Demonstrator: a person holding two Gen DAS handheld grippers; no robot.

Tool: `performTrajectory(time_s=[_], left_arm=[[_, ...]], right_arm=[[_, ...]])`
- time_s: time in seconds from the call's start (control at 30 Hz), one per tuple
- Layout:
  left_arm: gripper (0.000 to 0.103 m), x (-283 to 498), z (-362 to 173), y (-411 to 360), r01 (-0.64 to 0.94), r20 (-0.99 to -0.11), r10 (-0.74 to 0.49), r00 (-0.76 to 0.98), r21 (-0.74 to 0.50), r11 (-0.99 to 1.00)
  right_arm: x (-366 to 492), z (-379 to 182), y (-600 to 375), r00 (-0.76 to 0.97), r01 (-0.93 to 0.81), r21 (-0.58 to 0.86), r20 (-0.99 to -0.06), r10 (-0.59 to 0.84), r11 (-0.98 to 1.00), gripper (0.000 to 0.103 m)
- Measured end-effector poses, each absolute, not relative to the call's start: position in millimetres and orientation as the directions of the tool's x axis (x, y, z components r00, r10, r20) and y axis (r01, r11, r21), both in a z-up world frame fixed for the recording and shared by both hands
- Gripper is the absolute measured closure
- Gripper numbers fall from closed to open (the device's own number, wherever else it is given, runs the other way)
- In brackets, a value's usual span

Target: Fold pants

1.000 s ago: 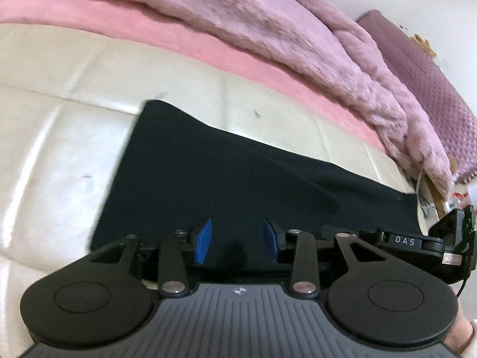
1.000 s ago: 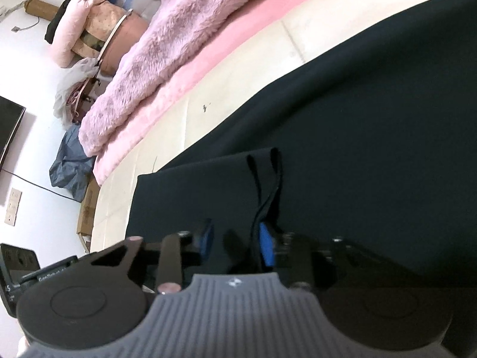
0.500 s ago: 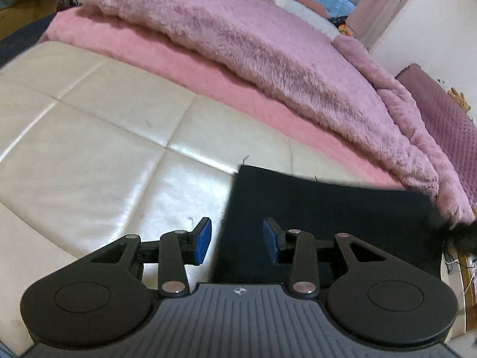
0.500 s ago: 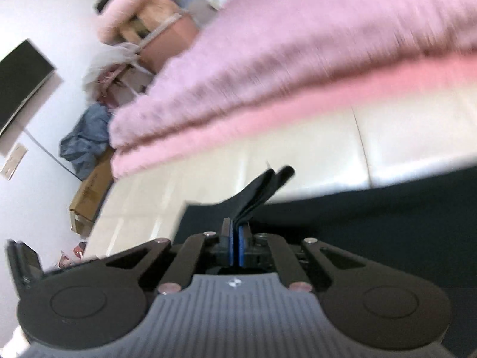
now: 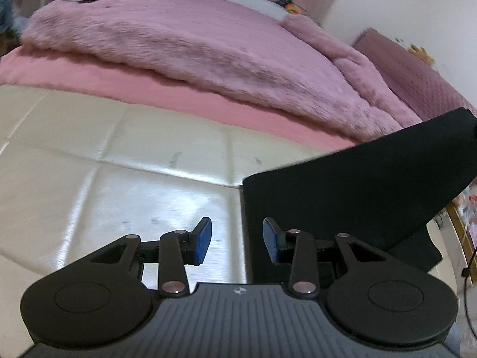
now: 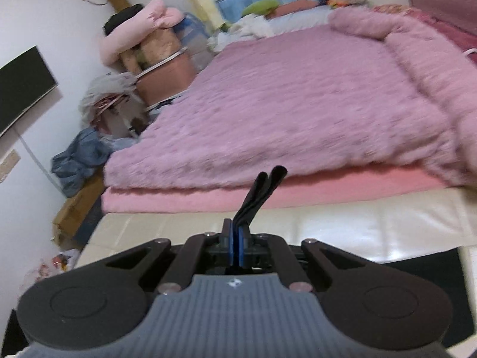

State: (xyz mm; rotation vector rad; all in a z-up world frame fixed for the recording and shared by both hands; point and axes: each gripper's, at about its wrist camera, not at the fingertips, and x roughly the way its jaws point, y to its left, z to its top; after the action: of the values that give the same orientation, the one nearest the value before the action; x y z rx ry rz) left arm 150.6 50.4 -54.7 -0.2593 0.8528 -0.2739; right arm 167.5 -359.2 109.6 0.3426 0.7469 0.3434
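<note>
Black pants (image 5: 351,191) lay partly on the cream, quilted leather-look bed surface (image 5: 119,179) while one corner was drawn up into the air on the right of the left wrist view, the cloth stretched into a smooth, taut slope from its flat edge on the bed up to that raised corner. The fabric looked plain, matte and unwrinkled, with a straight near-vertical edge just beside the left claw (image 5: 237,240). That claw stood partly open with nothing between its blue pads (image 5: 204,238); one finger hung over the bare cream surface and the other over the dark cloth.

The right claw (image 6: 237,252) was closed tight on a narrow black doubled strip of the pants (image 6: 262,192), which rose out from between the pads and ended in two rounded loops tilted toward the right. More of the black cloth showed low at the right edge of that view, below the claw's body.

Behind the pants, a fluffy mauve blanket (image 6: 298,104) lay over a pink sheet (image 6: 328,188) across the bed. Against the far wall stood a heap of pink cushions (image 6: 140,26), boxes and a bundle of blue cloth (image 6: 80,158), with a dark screen (image 6: 21,86) mounted on the wall at the left.
</note>
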Motion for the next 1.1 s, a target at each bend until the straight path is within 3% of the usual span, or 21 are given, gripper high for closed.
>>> performTrajectory(time_s=[0.27,0.63,1.1], left_arm=[[0.064,167,-60,-6,0.228,-0.728,-0.375,0.574,-0.297,0.927],[0.072,193,-104,-70,0.307,-0.810,-0.337,0.479,-0.205,0.929],[0.072,212,-136,-82,0.323,-0.859,-0.320,0.398,-0.196,0.926]], right_arm=[[167,94,-459,0.693,-0.034,0.333,-0.672,0.263,0.942,0.103],[179,-39,-554,0.595,0.229,0.312,-0.795,0.121,0.922,0.103],[202,-129,-565,0.484,0.215,0.150,-0.875,0.028,0.965,0.103]])
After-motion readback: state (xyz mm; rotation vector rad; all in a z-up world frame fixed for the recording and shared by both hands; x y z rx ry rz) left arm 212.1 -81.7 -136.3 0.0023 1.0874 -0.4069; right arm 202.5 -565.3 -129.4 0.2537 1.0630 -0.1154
